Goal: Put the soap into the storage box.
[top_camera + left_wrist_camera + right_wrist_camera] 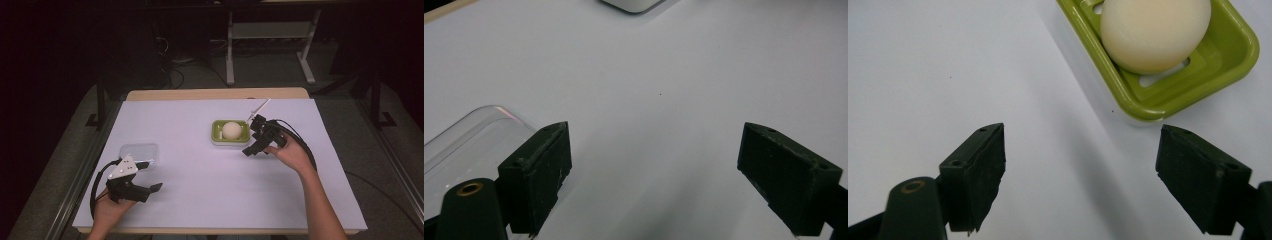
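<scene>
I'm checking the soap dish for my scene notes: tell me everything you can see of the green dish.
The green dish is a small rounded-corner rectangular tray of glossy lime-green plastic, with slots cut in its floor, seated on a pale base. It lies flat on the white table sheet, right of centre. A cream, egg-shaped soap rests in it. The right gripper is beside its right edge, jaws open, not touching it.
</scene>
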`<control>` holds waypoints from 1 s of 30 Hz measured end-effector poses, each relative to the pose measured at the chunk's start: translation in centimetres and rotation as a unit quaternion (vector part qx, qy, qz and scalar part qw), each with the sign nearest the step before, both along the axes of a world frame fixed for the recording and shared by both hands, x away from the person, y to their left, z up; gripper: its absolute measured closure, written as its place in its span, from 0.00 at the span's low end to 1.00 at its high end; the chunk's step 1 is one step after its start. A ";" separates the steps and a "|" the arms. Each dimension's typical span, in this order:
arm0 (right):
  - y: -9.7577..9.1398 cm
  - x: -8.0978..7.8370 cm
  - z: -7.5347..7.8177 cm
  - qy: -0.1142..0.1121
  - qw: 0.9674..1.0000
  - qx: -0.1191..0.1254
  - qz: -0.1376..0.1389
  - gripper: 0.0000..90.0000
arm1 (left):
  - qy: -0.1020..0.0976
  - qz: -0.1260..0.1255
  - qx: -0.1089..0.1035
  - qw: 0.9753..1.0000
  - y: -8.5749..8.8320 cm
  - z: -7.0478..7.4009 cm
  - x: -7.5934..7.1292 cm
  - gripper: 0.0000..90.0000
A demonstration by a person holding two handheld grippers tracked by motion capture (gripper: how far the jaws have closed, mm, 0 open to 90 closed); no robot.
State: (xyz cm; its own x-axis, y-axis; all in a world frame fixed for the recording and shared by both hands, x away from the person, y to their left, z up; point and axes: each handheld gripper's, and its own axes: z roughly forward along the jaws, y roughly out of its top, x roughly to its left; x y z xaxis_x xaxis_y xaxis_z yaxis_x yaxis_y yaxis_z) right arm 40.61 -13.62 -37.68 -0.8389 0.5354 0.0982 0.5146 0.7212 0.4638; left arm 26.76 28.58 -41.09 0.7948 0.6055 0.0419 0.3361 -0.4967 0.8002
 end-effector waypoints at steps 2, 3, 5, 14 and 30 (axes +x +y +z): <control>-0.4 -0.3 -0.1 -0.001 1.000 0.004 -0.002 0.21 | -0.001 -0.001 0.001 1.000 0.0 0.0 0.0 0.15; -0.5 -0.4 -0.1 -0.002 1.000 0.006 -0.001 0.21 | 0.001 0.000 0.000 1.000 0.0 0.0 0.0 0.15; -0.8 -0.6 -0.3 0.002 1.000 0.001 -0.002 0.21 | 0.001 0.001 0.000 1.000 0.0 -0.1 0.0 0.15; -1.8 -1.8 -0.6 0.000 1.000 0.006 -0.009 0.21 | 0.000 -0.001 0.003 1.000 -0.1 -0.1 0.0 0.15; -3.5 -4.6 -1.0 -0.009 1.000 0.024 -0.018 0.21 | 0.004 0.000 0.006 1.000 -0.3 -0.1 -0.1 0.15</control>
State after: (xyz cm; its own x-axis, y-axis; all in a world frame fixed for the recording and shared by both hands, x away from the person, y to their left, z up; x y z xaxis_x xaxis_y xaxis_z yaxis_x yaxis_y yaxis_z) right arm 36.04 -17.09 -38.70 -0.8204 0.5611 0.1102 0.5321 0.6786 0.5062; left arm 26.69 28.32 -41.18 0.7950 0.6050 0.0430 0.3425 -0.5063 0.7915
